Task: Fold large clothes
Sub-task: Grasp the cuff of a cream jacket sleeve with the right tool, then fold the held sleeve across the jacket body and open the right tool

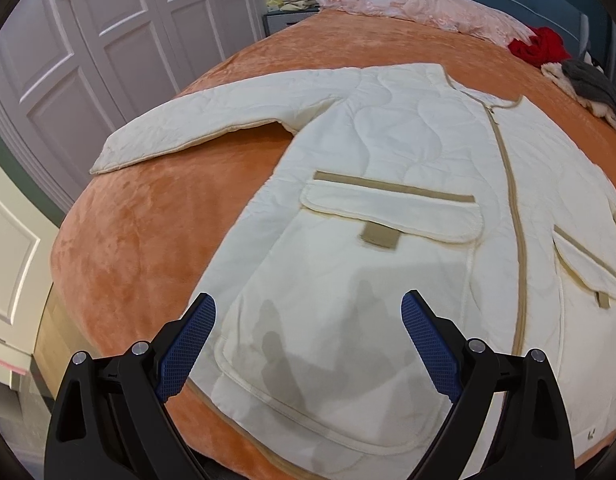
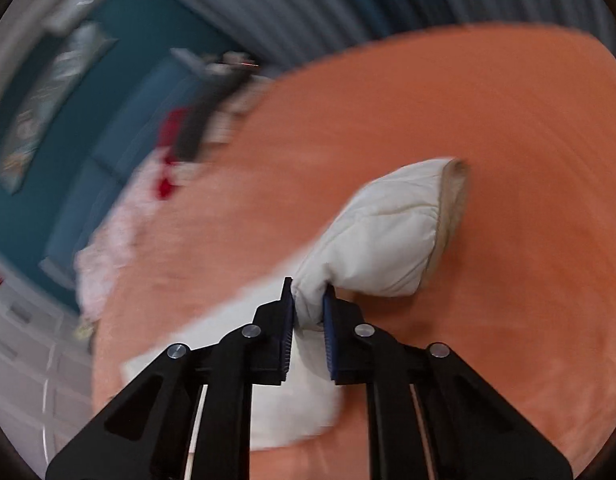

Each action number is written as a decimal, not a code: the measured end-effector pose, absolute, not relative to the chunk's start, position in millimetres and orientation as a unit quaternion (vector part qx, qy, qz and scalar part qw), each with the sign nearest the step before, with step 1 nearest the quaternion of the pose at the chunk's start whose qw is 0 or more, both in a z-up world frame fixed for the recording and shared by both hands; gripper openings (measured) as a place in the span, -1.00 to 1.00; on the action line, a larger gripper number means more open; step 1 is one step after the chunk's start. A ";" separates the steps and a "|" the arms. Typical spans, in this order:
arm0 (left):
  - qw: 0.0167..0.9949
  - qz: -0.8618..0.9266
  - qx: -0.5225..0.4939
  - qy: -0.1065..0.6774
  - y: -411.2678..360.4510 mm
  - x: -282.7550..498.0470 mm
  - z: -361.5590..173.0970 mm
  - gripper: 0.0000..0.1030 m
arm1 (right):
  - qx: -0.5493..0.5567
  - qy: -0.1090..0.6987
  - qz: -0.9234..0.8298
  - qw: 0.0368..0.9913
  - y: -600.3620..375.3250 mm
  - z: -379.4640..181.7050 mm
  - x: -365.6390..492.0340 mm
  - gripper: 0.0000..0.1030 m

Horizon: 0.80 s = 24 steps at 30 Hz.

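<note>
Cream quilted jacket (image 1: 407, 184) lies front-up and zipped on the orange plush bedspread (image 1: 140, 232), one sleeve (image 1: 180, 128) spread out sideways. Above its hem, the left gripper (image 1: 308, 312) hovers with blue pads spread wide, grasping nothing. The right gripper (image 2: 309, 300) is clenched on the other sleeve (image 2: 383, 232), just behind the tan-trimmed cuff, in a motion-blurred view. Other clothes are heaped near the headboard.

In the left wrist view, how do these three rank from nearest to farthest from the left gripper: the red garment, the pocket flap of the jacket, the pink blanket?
From the left gripper:
1. Pocket flap, just ahead on the cream jacket.
2. Red garment, far right.
3. Pink blanket, by the headboard; only slightly beyond the red garment.
</note>
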<state>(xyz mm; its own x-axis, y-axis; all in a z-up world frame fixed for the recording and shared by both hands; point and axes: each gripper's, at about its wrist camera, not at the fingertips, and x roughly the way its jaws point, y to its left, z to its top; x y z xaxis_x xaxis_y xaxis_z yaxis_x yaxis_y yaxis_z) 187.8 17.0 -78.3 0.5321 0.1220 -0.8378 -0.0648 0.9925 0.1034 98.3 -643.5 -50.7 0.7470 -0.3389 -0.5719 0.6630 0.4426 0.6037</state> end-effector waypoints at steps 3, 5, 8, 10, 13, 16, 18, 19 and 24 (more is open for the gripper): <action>0.876 0.057 0.020 0.479 25.0 190.5 -78.7 0.79 | 0.374 0.172 -0.219 0.884 -592.8 9.7 143.6 -0.78; 0.876 0.060 0.011 0.478 32.0 192.3 -78.8 0.79 | 0.317 0.174 -0.156 0.919 -541.6 47.9 178.8 -0.78; 0.877 0.063 -0.004 0.476 43.5 193.2 -77.4 0.79 | 0.245 0.189 -0.049 0.950 -449.1 82.3 231.8 -0.78; 0.878 0.065 -0.015 0.475 52.5 194.1 -76.1 0.79 | 0.218 0.202 0.001 0.955 -401.1 87.4 257.5 -0.78; 0.879 0.067 -0.028 0.472 66.0 195.1 -73.9 0.79 | 0.167 0.239 0.077 0.953 -308.0 75.8 297.4 -0.78; 0.880 0.069 -0.041 0.468 80.6 197.9 -71.4 0.79 | 0.150 0.276 0.126 0.941 -245.3 53.8 320.4 -0.78; 0.881 0.070 -0.048 0.465 89.2 200.7 -70.1 0.79 | 0.127 0.307 0.154 0.931 -195.9 28.9 331.0 -0.78; 0.882 0.069 -0.053 0.464 94.2 202.7 -69.2 0.79 | 0.112 0.320 0.159 0.927 -176.1 19.7 331.7 -0.78; 0.885 0.062 -0.076 0.456 108.8 214.5 -66.1 0.79 | 0.060 0.385 0.186 0.902 -107.9 -38.7 327.6 -0.74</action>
<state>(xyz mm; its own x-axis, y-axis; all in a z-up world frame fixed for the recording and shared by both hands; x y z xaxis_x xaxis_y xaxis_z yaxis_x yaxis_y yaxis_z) 214.5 108.8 -66.1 0.5772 0.0408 -0.8156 -0.1797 0.9806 -0.0781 327.6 -107.9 -38.7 0.6336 0.3813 -0.6731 -0.2896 0.9237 0.2507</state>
